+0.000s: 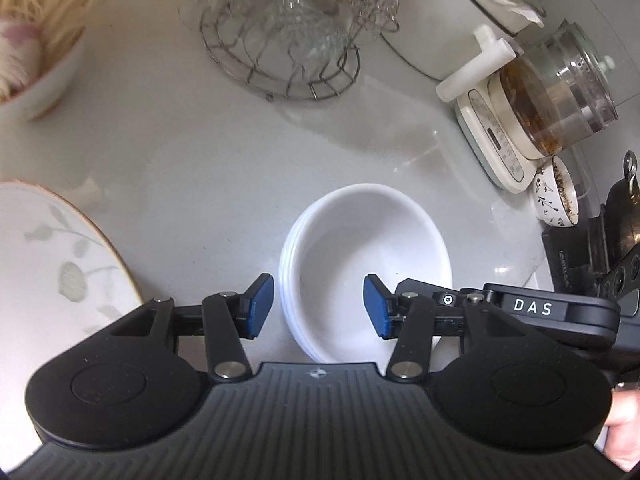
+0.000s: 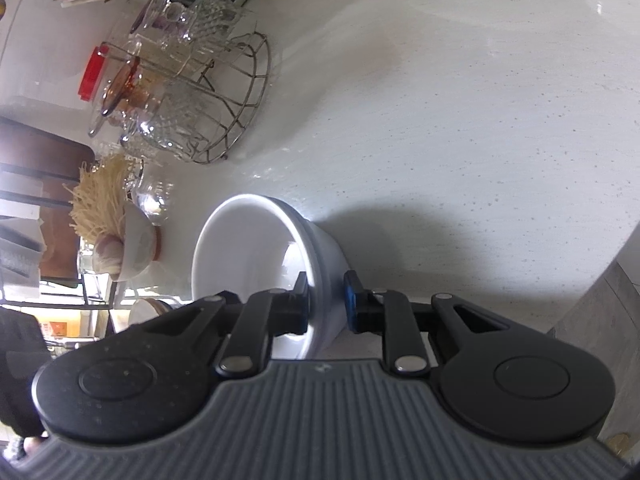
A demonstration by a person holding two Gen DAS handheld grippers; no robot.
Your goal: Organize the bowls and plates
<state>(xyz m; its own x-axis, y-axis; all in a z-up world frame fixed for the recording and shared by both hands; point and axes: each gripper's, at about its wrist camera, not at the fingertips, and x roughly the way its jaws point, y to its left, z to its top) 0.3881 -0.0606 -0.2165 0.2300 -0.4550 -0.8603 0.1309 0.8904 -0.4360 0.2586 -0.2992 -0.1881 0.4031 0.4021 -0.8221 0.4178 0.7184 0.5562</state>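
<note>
On the pale counter (image 1: 180,152) a stack of white bowls (image 1: 366,264) sits well away from the counter's edges; the nested rims on its left side suggest about 3 bowls, though the exact count is hard to read. A large plate (image 1: 48,256) with a leaf pattern and thin gold rim fills the lower left of the left wrist view; whether it lies on the counter or is lifted cannot be told. So the bowl stacking looks partly done, with the plate likely yet to be placed.

The left tongs (image 1: 319,306) stand about half spread, blue pads on either side of the stack's near rim, 1 pad outside it and 1 over the inside, neither touching. They hold nothing.

The right tongs (image 2: 327,302) are pressed nearly together and pinch the wall of a single white bowl (image 2: 256,248), 1 pad inside the rim, the other on the outer wall. That bowl is tipped on its side relative to the counter and looks carried rather than resting. In my judgement it belongs on the stack next, so at least this bowl and the plate remain.
</note>
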